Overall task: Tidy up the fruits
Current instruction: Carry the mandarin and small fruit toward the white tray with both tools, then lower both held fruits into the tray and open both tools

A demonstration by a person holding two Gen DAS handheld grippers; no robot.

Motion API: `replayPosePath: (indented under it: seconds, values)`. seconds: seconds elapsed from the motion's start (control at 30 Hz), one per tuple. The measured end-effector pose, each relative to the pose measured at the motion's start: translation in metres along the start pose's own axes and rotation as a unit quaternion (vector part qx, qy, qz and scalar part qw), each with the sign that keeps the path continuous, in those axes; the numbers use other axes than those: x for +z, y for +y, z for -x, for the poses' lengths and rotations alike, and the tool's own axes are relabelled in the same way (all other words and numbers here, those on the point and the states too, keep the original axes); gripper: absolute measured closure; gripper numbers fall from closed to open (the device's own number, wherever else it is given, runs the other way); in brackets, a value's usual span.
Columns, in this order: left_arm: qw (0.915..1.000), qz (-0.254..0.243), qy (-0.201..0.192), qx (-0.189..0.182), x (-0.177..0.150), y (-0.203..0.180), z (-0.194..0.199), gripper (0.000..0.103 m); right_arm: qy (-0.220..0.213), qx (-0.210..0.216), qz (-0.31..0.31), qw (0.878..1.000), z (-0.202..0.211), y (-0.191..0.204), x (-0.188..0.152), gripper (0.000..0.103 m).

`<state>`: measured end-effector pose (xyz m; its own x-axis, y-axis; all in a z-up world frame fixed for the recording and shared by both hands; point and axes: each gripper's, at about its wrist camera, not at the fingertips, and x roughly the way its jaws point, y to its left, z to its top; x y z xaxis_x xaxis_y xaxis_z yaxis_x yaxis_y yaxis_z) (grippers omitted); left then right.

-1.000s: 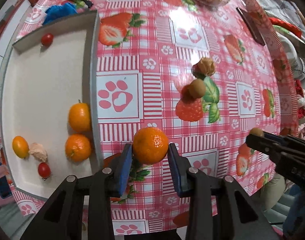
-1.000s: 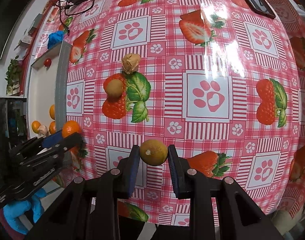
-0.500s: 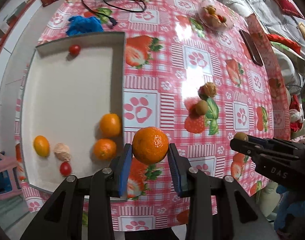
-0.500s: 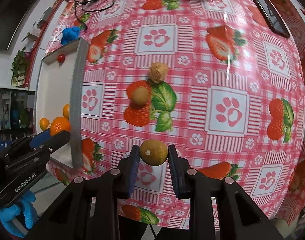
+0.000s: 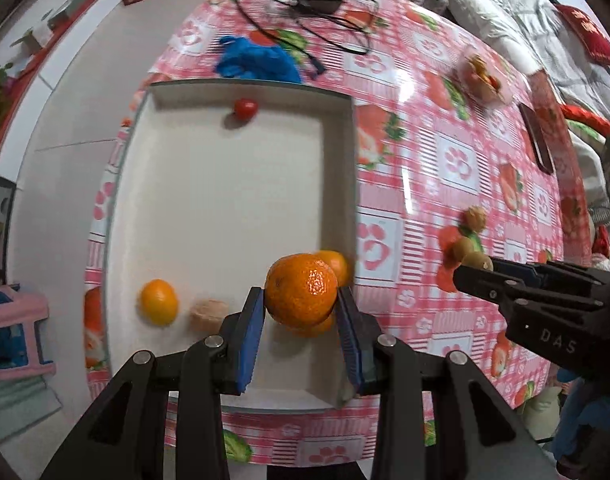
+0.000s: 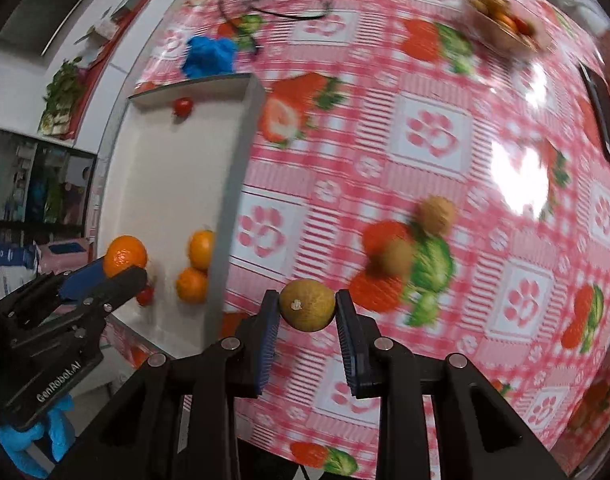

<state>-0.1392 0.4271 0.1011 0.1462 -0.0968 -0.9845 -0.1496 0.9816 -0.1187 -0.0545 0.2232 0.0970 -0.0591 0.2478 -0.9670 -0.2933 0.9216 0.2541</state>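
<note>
My left gripper is shut on an orange mandarin and holds it above the near right part of the white tray. The tray holds two more mandarins, a small orange fruit, a pale walnut-like piece and two cherry tomatoes. My right gripper is shut on a yellow-brown round fruit above the tablecloth, right of the tray. A brown kiwi and a walnut lie on the cloth.
The round table has a pink strawberry-and-paw cloth. A blue cloth and black cables lie behind the tray. A glass bowl of fruit and a dark phone sit at the far right.
My left gripper carried the mandarin leftward from over the tablecloth to over the tray. My right gripper moved left toward the tray with its fruit still held.
</note>
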Motion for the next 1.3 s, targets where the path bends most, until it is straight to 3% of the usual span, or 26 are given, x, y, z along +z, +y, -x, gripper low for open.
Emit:
replayPosePath:
  seconds: [0.43,1.1,1.17,1.3]
  values:
    - [0.9991,0.037,0.015,0.012,0.015,0.050,-0.022,0.064,0.011,0.006,0.065,0.998,-0.029,0.080,0.047,0.073]
    - [0.9979,0.047,0.040,0.021,0.019,0.062,-0.048,0.064,0.041,-0.001,0.081,0.996,-0.076,0.114,0.070,0.073]
    - [0.9979,0.043,0.041,0.025,0.020,0.060,-0.048,0.060,0.045,0.000,0.079,0.996,-0.079,0.116,0.070,0.073]
    - [0.9980,0.041,0.037,0.033,0.020,0.057,-0.047,0.033,0.047,0.002,0.077,0.996,-0.081,0.117,0.071,0.073]
